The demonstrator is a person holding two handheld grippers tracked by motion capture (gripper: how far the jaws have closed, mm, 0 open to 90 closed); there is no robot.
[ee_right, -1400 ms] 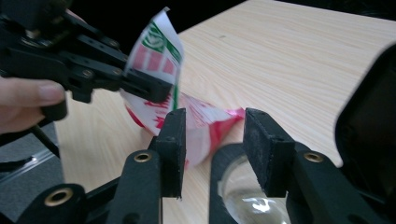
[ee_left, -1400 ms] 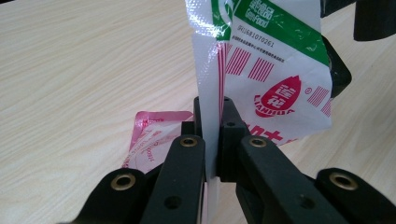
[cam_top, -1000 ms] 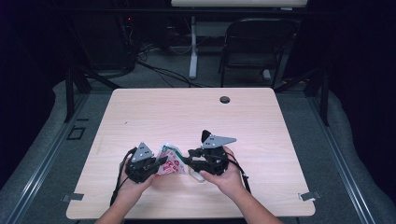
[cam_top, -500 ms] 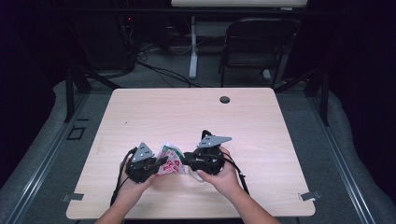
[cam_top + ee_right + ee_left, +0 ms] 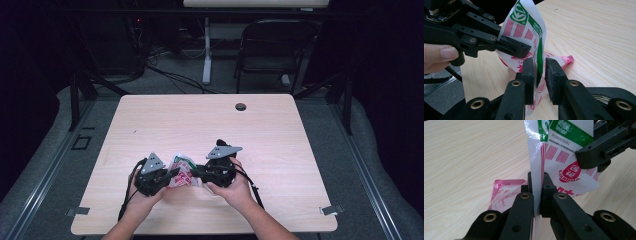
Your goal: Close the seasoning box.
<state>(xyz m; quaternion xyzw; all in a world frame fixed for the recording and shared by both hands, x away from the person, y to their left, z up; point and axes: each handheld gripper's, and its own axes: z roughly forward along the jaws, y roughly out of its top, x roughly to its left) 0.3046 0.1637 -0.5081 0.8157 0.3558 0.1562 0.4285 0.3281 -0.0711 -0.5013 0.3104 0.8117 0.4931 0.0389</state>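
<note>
A white packet point(image 5: 182, 167) with red and green print stands upright just above the table, between both grippers. My left gripper point(image 5: 537, 180) is shut on one thin edge of the packet point(image 5: 556, 165). My right gripper point(image 5: 539, 65) faces it from the other side; its jaws have just been closing. The packet's green-striped edge point(image 5: 539, 53) sits between its pads, and a gap still shows at the right-hand pad. In the high view the left gripper point(image 5: 172, 175) and right gripper point(image 5: 196, 172) nearly meet, tips toward each other. A pink-and-white wrapper point(image 5: 504, 191) lies flat under the packet.
The wooden table point(image 5: 210, 125) has a round cable hole point(image 5: 241, 106) near its far edge. A dark chair point(image 5: 272, 50) and cables stand beyond the table. Cables trail from both grippers toward the near edge.
The right gripper has edged slightly left toward the packet. The left gripper and the packet have stayed where they were.
</note>
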